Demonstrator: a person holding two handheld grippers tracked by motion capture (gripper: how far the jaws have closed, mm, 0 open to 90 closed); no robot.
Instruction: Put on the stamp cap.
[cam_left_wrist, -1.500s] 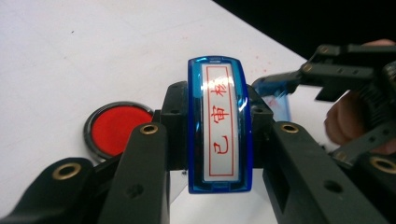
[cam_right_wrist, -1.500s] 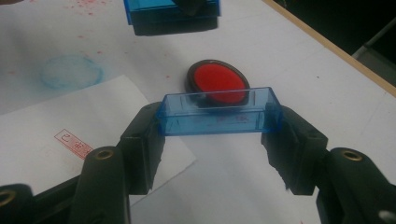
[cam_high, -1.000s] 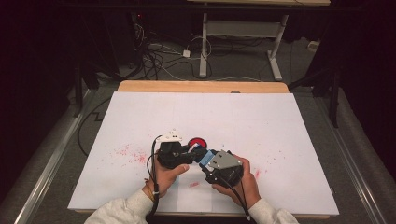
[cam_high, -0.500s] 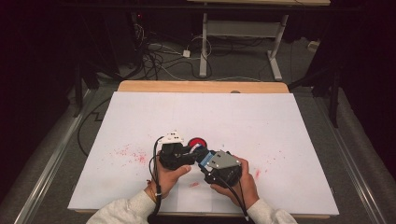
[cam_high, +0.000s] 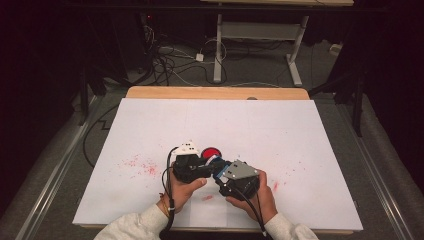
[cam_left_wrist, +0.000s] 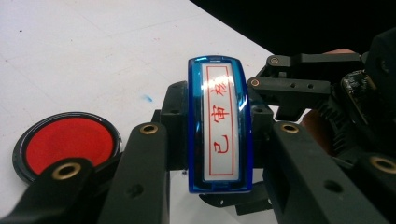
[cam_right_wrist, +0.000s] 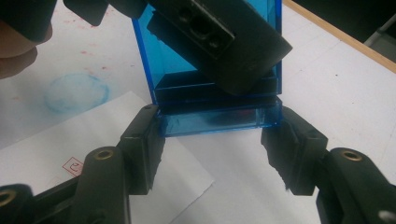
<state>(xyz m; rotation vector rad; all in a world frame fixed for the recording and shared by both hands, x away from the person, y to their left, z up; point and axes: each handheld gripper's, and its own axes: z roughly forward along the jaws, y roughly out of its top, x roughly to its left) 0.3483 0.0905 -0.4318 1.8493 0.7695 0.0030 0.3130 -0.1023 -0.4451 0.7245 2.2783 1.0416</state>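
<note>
A blue see-through stamp (cam_left_wrist: 219, 126) with red characters on its white label sits between the jaws of my left gripper (cam_left_wrist: 218, 154), which is shut on it. In the right gripper view the stamp's lower end (cam_right_wrist: 219, 121) lies between the pads of my right gripper (cam_right_wrist: 217, 151), and both pads touch its sides. From above, both grippers meet over the near middle of the table, the left gripper (cam_high: 200, 167) and the right gripper (cam_high: 220, 172) with the stamp (cam_high: 213, 161) between them. A round red ink pad (cam_high: 211, 151) lies on the table just beyond them.
The white table cover (cam_high: 220, 120) carries red ink specks at left and right. A loose white sheet (cam_right_wrist: 116, 135) with a small red stamp mark (cam_right_wrist: 72, 164) lies under the grippers, next to a faint blue ring stain (cam_right_wrist: 77, 91). A wooden edge (cam_high: 215, 93) borders the far side.
</note>
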